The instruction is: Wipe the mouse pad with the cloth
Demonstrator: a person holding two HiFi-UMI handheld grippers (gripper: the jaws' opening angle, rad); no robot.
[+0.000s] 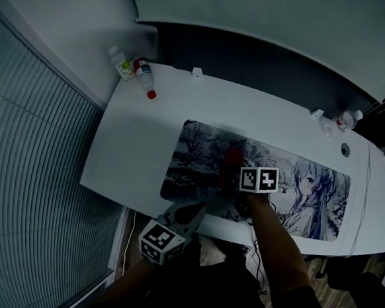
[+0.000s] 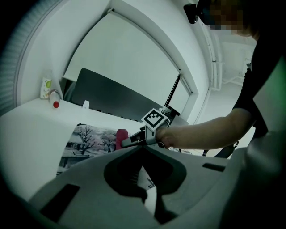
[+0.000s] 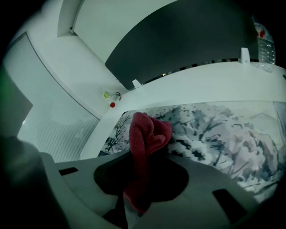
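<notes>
My right tongs (image 3: 136, 188) pinch the red cloth (image 3: 146, 134) over the mouse pad (image 3: 223, 138), my left tongs (image 1: 186, 215) are pressed together and empty, so wiping seems in hand and next needs a steady sweep across.

In the head view the cloth (image 1: 232, 161) is only a red blur, and the cube (image 1: 259, 180) of the right gripper (image 1: 235, 179) covers its jaws. The arm (image 1: 275, 236) hides part of the near edge of the pad (image 1: 202, 161). In the right gripper view the pad is cut off at the right. The labels of the bottles (image 1: 134, 70) are too small to read.
</notes>
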